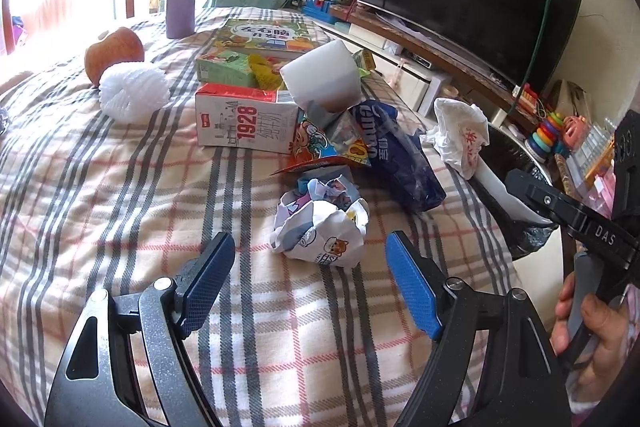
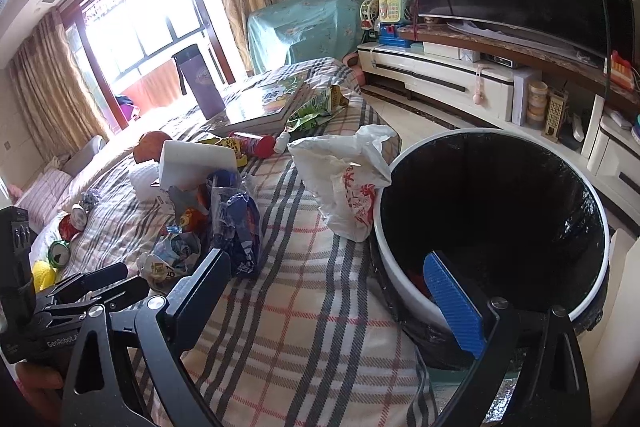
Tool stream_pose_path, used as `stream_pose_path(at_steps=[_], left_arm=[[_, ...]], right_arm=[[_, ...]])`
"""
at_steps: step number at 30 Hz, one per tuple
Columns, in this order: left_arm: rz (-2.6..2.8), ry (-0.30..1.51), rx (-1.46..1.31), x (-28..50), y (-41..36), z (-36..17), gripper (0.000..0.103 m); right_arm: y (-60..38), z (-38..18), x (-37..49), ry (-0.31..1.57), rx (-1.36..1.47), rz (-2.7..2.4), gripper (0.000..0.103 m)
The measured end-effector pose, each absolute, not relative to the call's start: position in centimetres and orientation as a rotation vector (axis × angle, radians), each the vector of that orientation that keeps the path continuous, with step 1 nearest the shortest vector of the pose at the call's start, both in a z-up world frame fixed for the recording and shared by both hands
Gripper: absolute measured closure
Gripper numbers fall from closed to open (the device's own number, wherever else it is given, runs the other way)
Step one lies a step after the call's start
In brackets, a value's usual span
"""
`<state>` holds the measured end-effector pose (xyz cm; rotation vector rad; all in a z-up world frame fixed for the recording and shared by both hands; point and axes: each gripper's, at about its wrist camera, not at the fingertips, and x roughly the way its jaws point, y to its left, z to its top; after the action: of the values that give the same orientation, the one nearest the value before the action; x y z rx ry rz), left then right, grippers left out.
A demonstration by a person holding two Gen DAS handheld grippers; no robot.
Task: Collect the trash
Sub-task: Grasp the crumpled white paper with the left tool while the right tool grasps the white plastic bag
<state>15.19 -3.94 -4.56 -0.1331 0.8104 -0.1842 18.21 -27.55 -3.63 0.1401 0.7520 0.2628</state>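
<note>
Left gripper (image 1: pixel 308 283) hangs low over the plaid-covered surface (image 1: pixel 120 211), jaws spread wide and holding nothing. The crumpled white printed paper wrapper (image 1: pixel 320 223) lies on the cloth just beyond the two blue pads, roughly centred between them, near the surface's edge on the bin side. Right gripper (image 2: pixel 340 303) is also wide open and empty; one blue pad overlaps the rim of the white round bin with black liner (image 2: pixel 492 227), which stands touching that same edge.

Step in hand, as we judge it: pick up the crumpled wrapper with the left gripper.

Notes for doing it well:
- We should advance until both pads flank the wad's widest part, then close. It is soft paper and will compress, so close fully rather than stopping at first contact.
- Keep the pads just above the cloth; pinching the plaid fabric would drag the neighbouring litter.
- The dark blue plastic tissue pack (image 1: pixel 400 155) and the orange snack packet (image 1: pixel 324 151) lie just beyond the wad, possibly touching it. Approach low and straight to avoid snagging them.
- The white plastic bag with red print (image 2: pixel 344 183) slumps at the edge against the bin; carry the wad clear of it.
- The right gripper sits over the bin mouth; we would move it aside before the drop.
</note>
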Motion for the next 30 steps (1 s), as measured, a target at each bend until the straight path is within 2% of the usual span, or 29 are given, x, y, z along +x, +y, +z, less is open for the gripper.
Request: stream_pose_path(at_steps=[14, 15, 17, 19, 21, 25, 30], left_arm=[[-0.193, 0.847, -0.131, 16.8, -4.1, -5.3, 0.023], [-0.195, 0.847, -0.132, 17.0, -4.1, -5.3, 0.024], [-0.201, 0.85, -0.134, 17.2, -4.2, -5.4, 0.029], [-0.213, 0.863, -0.133, 17.6, -4.3, -5.8, 0.048], [-0.225, 0.884, -0.132, 17.9, -4.4, -6.2, 0.056], [-0.233, 0.873, -0.143, 17.8, -4.3, -6.4, 0.066], [-0.231, 0.865, -0.154, 17.3, -4.0, -6.1, 0.071]], right_arm=[[-27.0, -3.6, 23.9, 0.757, 0.041, 0.233, 0.006], [-27.0, -3.8, 24.2, 0.762, 0.038, 0.233, 0.01], [-26.8, -4.3, 24.9, 0.78, 0.029, 0.229, 0.026], [-26.7, -4.8, 25.2, 0.794, 0.024, 0.221, 0.055], [-26.9, -5.1, 25.3, 0.798, 0.016, 0.196, 0.073], [-27.3, -4.9, 24.6, 0.786, 0.043, 0.211, 0.076], [-27.4, -4.2, 22.9, 0.748, 0.046, 0.22, 0.077]])
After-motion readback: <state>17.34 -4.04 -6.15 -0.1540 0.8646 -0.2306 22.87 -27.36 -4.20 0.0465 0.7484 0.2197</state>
